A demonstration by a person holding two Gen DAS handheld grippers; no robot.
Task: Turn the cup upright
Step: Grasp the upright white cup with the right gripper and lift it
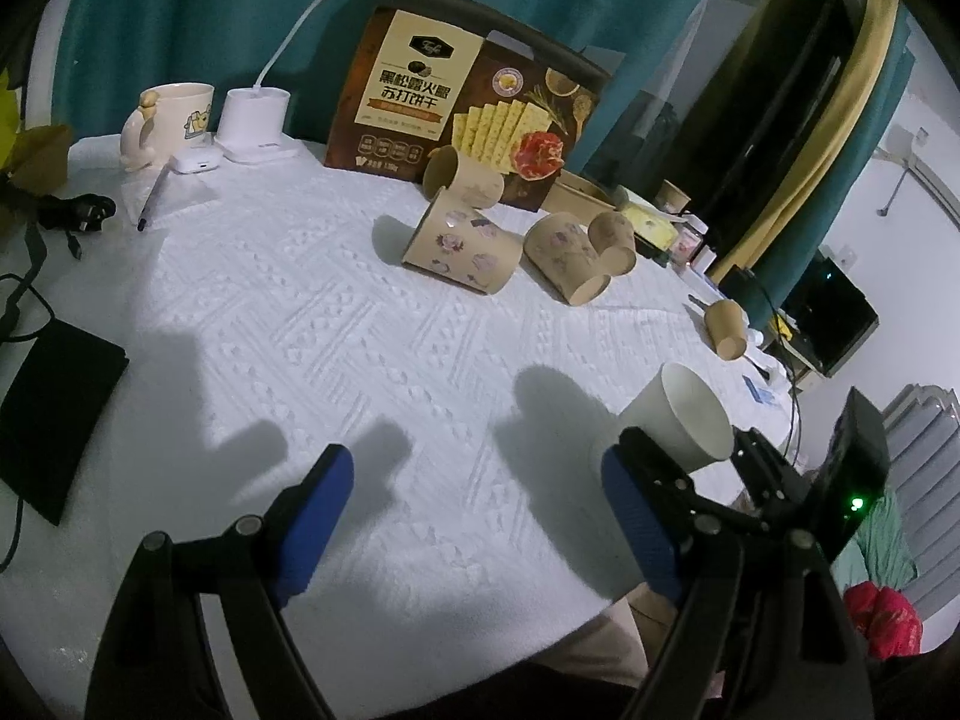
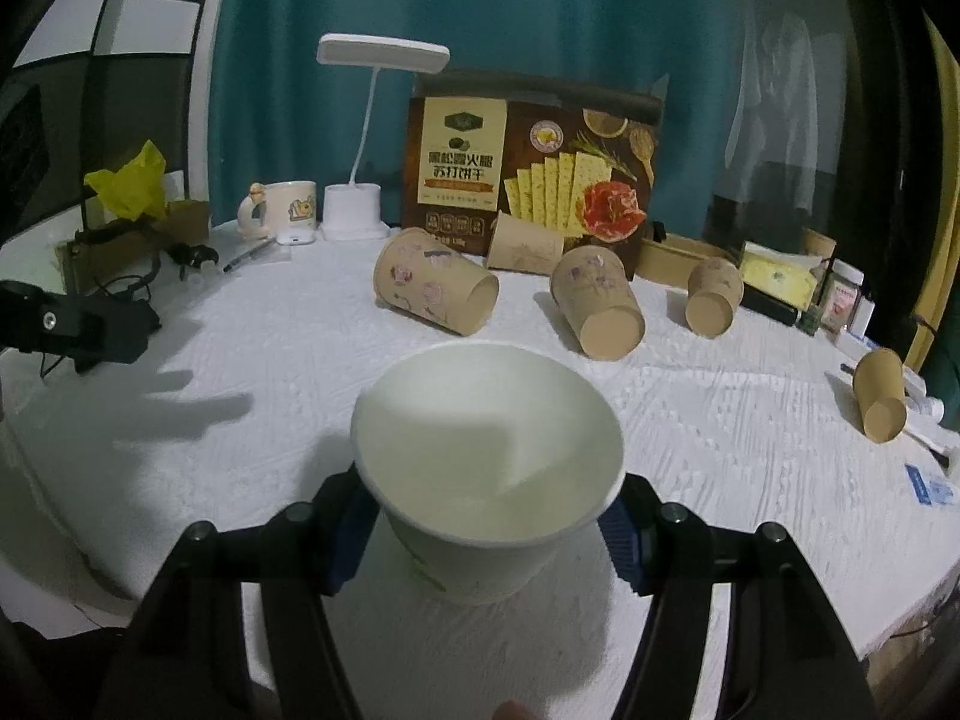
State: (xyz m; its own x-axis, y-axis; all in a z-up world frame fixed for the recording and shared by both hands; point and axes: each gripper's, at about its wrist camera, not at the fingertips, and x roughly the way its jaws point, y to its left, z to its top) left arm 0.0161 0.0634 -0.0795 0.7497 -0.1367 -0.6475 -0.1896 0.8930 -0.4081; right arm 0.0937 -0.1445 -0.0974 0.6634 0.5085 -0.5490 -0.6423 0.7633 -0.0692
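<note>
White textured tablecloth [image 2: 720, 420], teal curtain [image 2: 540, 12] behind. Ahead-left of right gripper [image 2: 486, 528]: mug [image 2: 288, 207], lamp [image 2: 360, 204]; ahead: cracker box [image 2: 528, 168], brown paper cups [image 2: 432, 288] lying on their sides. Left gripper [image 1: 474, 516] released, nothing between its fingers. Right gripper clenched on white paper cup [image 2: 486, 456], mouth up, plain white inside.

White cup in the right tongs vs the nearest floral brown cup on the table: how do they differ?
The white cup is plain white inside, mouth up and roughly upright; the floral brown cup is kraft brown with flower prints and lies on its side, base showing. The white cup is clamped between the right tongs; the floral brown cup lies free on the tablecloth. Both look like tapered paper cups.
</note>
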